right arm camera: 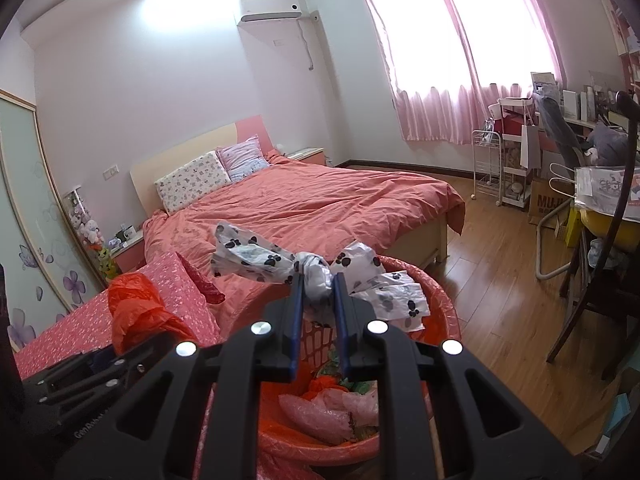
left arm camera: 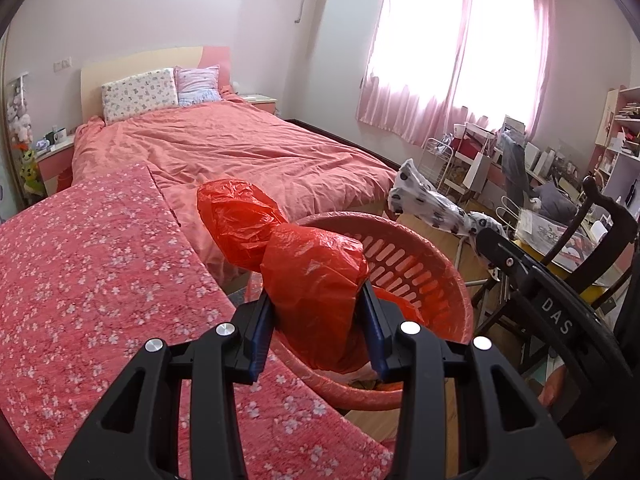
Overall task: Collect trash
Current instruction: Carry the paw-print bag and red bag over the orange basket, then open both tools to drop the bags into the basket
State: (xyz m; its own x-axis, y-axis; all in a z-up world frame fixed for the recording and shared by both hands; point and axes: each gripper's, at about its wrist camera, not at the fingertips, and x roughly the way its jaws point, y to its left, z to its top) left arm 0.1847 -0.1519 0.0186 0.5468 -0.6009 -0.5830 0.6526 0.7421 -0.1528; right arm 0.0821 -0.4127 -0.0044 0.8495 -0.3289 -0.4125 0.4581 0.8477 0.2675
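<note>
**Trash held over the basket, ready to drop**

Basket [left arm camera: 424,264] is my landmark. My left gripper [left arm camera: 316,320] is clenched on the red plastic bag [left arm camera: 304,276], above the basket's near rim. My right gripper [right arm camera: 316,292] is clenched on the paw-print bag [right arm camera: 316,276], also over the basket. I judge the step is the drop: next I must spread both grippers so the bags fall inside.

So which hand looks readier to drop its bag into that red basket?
Probably the right: its hand-held gripper holds the spotted bag right above the basket. The left one grips the red bag nearer the rim.
</note>
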